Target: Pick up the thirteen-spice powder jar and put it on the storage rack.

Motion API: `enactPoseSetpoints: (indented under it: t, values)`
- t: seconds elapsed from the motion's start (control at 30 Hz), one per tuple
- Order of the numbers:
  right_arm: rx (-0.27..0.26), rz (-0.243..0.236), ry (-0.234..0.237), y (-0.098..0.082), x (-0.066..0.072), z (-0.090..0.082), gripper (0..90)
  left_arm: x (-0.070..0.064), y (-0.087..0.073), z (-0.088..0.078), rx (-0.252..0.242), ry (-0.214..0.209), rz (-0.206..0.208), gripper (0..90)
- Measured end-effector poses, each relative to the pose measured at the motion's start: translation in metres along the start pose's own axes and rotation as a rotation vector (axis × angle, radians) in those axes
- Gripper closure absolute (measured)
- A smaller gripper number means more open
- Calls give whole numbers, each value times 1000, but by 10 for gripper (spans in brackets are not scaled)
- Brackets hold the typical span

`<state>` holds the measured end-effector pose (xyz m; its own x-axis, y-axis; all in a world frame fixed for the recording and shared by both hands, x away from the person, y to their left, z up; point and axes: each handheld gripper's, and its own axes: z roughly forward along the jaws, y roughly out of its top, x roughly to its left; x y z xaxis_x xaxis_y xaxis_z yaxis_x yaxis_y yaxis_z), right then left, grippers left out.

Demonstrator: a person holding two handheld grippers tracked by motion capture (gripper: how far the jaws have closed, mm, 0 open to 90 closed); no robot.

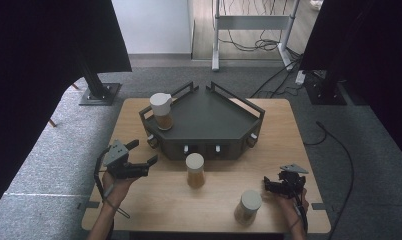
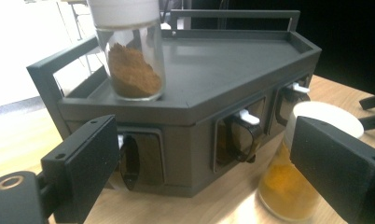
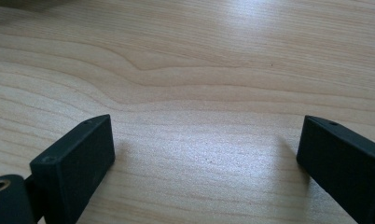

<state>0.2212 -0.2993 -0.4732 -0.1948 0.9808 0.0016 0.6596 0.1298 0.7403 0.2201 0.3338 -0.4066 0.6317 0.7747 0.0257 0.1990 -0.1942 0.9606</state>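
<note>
Before us lies a pale wooden table on grey carpet. Nearest, at five o'clock, a white-lidded glass jar stands beside our right gripper, jaws spread wide over bare wood. At nine o'clock our left gripper is wide open too, holding nothing. Near it, at centre, stands a white-lidded jar of yellow powder, just before the dark grey angular rack. At eleven o'clock, a jar of brown powder stands on the rack.
</note>
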Motion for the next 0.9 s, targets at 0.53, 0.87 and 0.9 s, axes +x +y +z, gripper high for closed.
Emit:
enactPoseSetpoints:
  t: [0.53, 0.87, 0.9]
  values:
    - [0, 1, -1, 0, 0, 0, 34, -9, -24, 2, 39, 11, 7, 83]
    - [0, 1, -1, 0, 0, 0, 34, -11, -37, 6, 74, 7, -4, 84]
    - [0, 1, -1, 0, 0, 0, 34, -11, -38, 7, 78, 5, -5, 83]
